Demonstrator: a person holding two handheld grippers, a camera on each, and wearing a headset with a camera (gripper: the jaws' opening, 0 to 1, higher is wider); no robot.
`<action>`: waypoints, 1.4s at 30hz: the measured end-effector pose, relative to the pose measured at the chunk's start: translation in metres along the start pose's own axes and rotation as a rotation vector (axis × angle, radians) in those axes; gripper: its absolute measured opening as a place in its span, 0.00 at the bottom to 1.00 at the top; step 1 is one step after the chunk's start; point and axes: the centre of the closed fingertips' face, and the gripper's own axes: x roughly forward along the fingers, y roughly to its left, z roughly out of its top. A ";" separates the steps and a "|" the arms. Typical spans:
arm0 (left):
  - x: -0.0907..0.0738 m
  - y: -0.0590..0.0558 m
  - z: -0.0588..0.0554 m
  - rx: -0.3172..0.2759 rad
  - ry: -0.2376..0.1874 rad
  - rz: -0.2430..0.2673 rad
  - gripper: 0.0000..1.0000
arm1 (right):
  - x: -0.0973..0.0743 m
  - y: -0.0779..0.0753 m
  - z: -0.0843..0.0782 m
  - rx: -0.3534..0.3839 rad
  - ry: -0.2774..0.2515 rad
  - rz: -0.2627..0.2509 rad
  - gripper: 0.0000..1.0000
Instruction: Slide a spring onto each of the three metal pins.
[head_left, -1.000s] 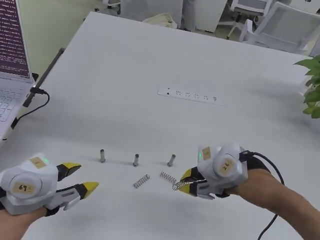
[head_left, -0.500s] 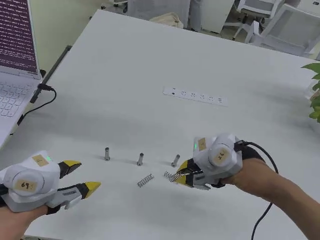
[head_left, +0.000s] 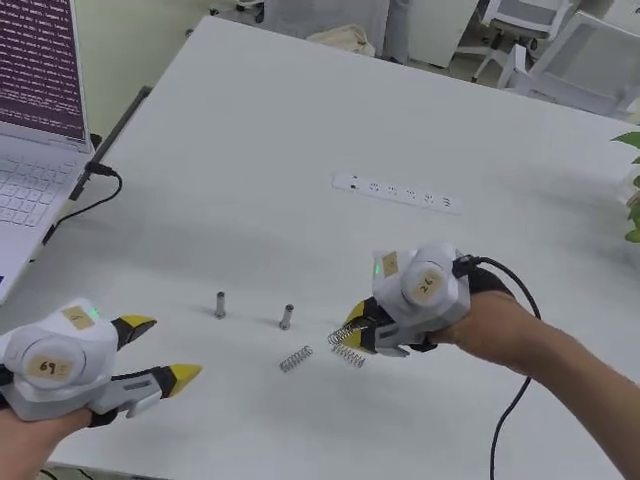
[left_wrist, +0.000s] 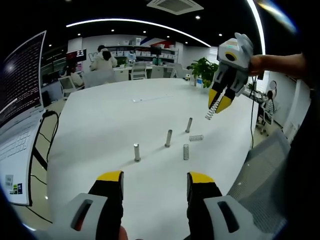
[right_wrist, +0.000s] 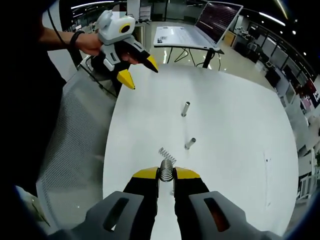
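Note:
Two short metal pins stand on the white table; the third is hidden behind my right gripper in the head view. That gripper is shut on a spring and hovers just above the table. In the left gripper view all three pins stand in a row, with the right gripper and its spring above the farthest one. Two loose springs lie in front of the pins. My left gripper is open and holds nothing.
A white power strip lies beyond the pins. At the table's left edge sits an open laptop with a black cable. A plant stands at the right edge, and chairs stand behind the table.
My right gripper has carried the spring up and to the left, from beside the loose springs to over the rightmost pin. The left gripper has hardly moved.

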 end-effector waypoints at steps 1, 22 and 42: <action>0.000 0.000 0.000 -0.002 -0.001 0.001 0.46 | 0.001 -0.002 0.003 -0.005 0.000 0.001 0.08; -0.008 0.002 -0.010 -0.003 0.010 0.000 0.50 | 0.029 -0.024 0.056 -0.091 -0.003 0.052 0.08; -0.008 0.014 -0.006 -0.014 -0.003 0.017 0.50 | 0.076 -0.047 0.085 -0.094 -0.015 0.084 0.08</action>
